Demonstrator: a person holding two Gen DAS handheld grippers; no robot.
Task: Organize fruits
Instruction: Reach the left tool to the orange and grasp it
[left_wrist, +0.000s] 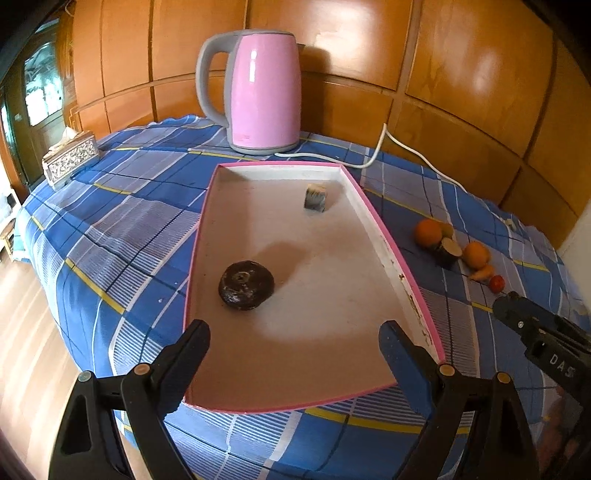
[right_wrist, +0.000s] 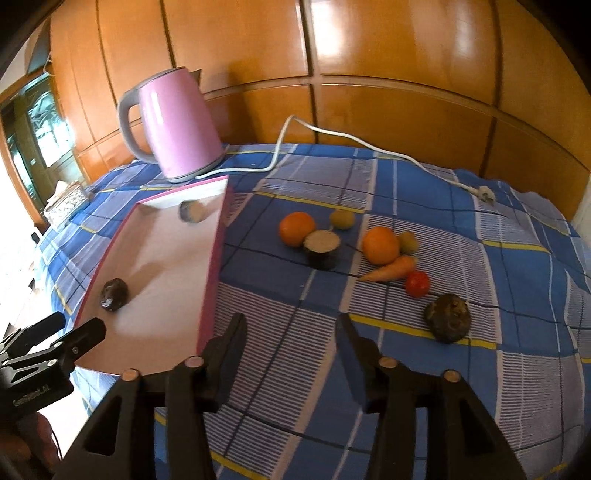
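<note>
A pink-edged white tray (left_wrist: 354, 184) (right_wrist: 214, 258) lies on the blue checked cloth. In it are a dark round fruit (left_wrist: 246, 284) (right_wrist: 115, 294) and a small cut piece (left_wrist: 315, 198) (right_wrist: 192, 211). Right of the tray lie two oranges (right_wrist: 297, 228) (right_wrist: 381, 245), a cut dark piece (right_wrist: 322, 248), two small green fruits (right_wrist: 342, 218) (right_wrist: 408, 241), a carrot (right_wrist: 391, 269), a tomato (right_wrist: 417, 283) and a dark rough fruit (right_wrist: 447, 318). My left gripper (left_wrist: 293, 343) is open and empty over the tray's near end. My right gripper (right_wrist: 291, 339) is open and empty above the cloth, short of the fruits.
A pink kettle (left_wrist: 264, 90) (right_wrist: 177, 125) stands behind the tray, its white cord (right_wrist: 369, 144) trailing right across the cloth. A patterned tissue box (left_wrist: 70, 158) sits at the far left. Wooden panels back the table. The table edge drops off at left.
</note>
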